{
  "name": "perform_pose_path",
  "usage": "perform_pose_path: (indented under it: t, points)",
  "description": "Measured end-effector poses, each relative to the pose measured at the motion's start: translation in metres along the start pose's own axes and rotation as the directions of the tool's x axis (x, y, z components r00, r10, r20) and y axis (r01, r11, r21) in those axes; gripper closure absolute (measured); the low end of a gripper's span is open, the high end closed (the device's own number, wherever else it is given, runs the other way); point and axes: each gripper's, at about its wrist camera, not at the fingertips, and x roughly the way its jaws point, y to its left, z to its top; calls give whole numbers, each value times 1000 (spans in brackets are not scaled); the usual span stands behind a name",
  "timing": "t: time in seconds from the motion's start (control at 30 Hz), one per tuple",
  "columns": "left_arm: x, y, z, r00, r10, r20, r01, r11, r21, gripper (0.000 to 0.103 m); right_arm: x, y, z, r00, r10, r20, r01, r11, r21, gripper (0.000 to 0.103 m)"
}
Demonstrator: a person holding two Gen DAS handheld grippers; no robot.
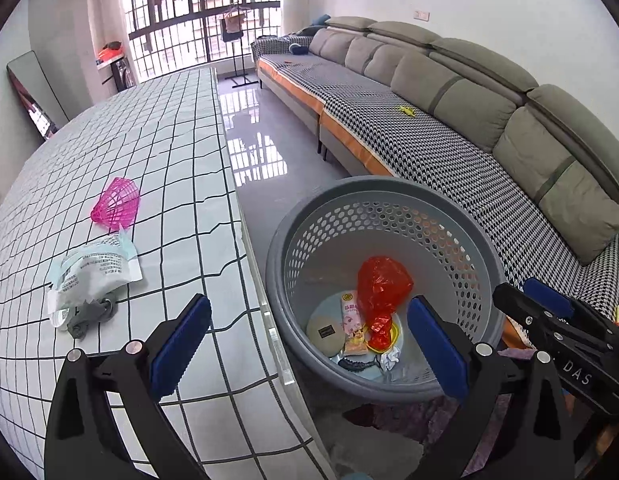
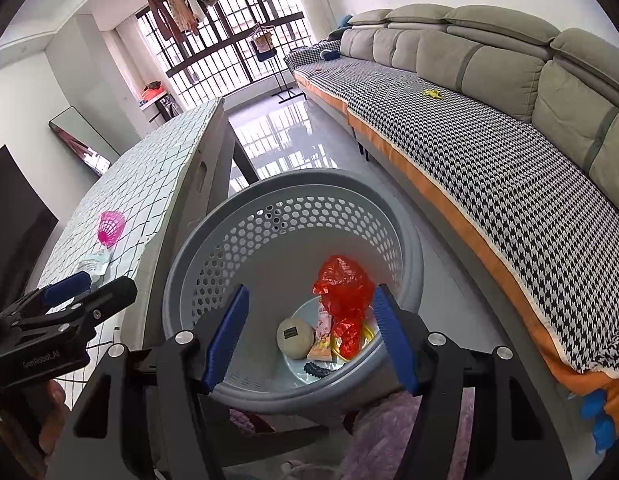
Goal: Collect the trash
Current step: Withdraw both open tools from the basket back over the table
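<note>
Bright daylight from the window, floor glare, fisheye-warped dark corners.

Grey perforated basket; red bag inside. Pink mesh cup on white black-gridded desk. Houndstooth sofa cover.

A: Round grey perforated plastic basket: matt. Crumpled red plastic bag: glossy.

B: Pink plastic mesh cup: translucent. White grid-patterned tablecloth: smooth. Grey floor tiles: mirror-glossy.

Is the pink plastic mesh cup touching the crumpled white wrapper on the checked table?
Apart. The left wrist view shows checked cloth between the pink mesh cup and the white wrapper.
</note>
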Motion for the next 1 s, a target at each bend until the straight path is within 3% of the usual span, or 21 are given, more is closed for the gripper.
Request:
perform_pose_path:
  t: [0.47, 1.0]
  points:
    - [-31, 48, -8, 997, 48, 54, -44, 996, -75, 6, -17, 47, -2, 999, 23, 25, -21, 997, -73, 41]
    - [-68, 140, -31, 980, 164, 110, -139, 968, -210, 6, -7, 131, -6, 995, 100, 9, -98, 983, -157, 39]
